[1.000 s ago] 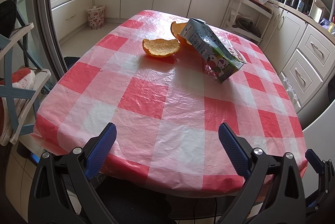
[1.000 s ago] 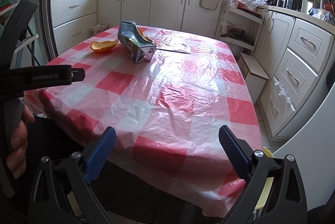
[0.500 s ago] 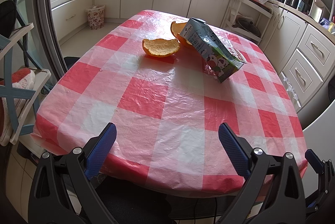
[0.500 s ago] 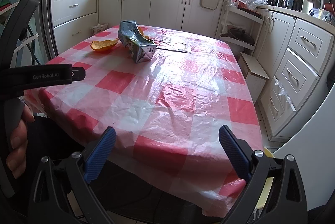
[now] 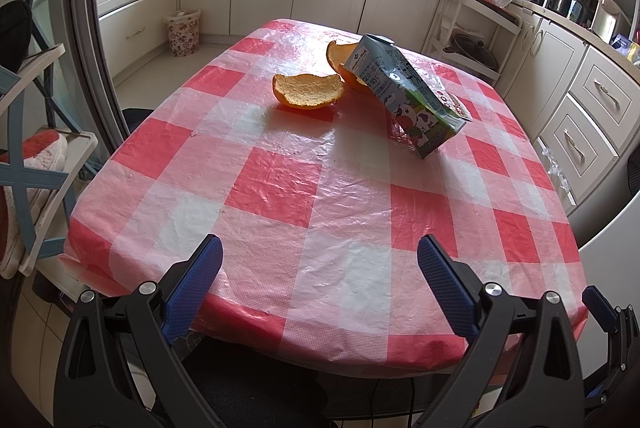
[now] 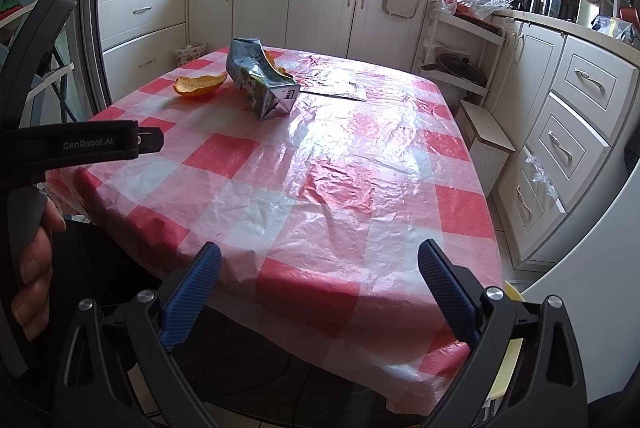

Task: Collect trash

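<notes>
A crushed milk carton point(image 5: 404, 94) lies on the red-and-white checked tablecloth point(image 5: 280, 184), leaning on a piece of orange peel point(image 5: 340, 58). A second orange peel point(image 5: 308, 90) lies to its left. In the right wrist view the carton point(image 6: 258, 82) and peel point(image 6: 199, 85) sit at the table's far left, with a flat silvery wrapper point(image 6: 332, 88) beside them. My left gripper point(image 5: 320, 268) is open and empty over the near table edge. My right gripper point(image 6: 320, 272) is open and empty at the near edge, far from the trash.
A small floral waste bin point(image 5: 183, 32) stands on the floor by the far cabinets. White cabinets point(image 6: 576, 132) and drawers line the right side. A rack point(image 5: 36, 156) stands to the left of the table. The left gripper's body point(image 6: 72, 146) crosses the right view.
</notes>
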### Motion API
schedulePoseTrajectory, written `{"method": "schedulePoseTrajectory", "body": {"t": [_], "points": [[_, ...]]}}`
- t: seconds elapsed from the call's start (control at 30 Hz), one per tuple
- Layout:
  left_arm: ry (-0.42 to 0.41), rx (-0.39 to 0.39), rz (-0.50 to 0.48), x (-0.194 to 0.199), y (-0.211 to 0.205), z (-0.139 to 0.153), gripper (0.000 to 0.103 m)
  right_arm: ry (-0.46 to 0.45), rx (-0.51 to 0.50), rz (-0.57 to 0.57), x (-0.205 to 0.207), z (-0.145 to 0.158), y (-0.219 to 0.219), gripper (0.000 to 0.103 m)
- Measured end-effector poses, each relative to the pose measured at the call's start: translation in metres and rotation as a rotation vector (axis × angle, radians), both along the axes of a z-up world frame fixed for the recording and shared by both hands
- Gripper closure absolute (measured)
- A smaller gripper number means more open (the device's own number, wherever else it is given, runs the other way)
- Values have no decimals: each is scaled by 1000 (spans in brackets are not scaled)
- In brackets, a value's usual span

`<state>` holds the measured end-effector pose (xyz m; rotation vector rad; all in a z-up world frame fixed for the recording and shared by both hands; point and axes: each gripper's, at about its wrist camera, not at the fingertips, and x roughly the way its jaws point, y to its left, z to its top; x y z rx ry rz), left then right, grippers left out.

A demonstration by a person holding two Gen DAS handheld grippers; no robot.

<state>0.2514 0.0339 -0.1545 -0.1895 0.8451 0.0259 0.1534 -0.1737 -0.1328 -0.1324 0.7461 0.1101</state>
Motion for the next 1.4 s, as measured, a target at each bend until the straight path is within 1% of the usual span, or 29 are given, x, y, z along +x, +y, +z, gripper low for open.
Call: {"method": "schedulePoseTrajectory", "body": {"t": [1.17,1.27,1.4], "points": [[2,-3,1,0,1,-1,9,0,1,0,0,-1,1,9],[-5,-8,6,0,2,0,9,0,1,3,0,-3,2,9],[-34,-44,41,-6,12,5,9,-9,1,5,1,-1,2,9]]}}
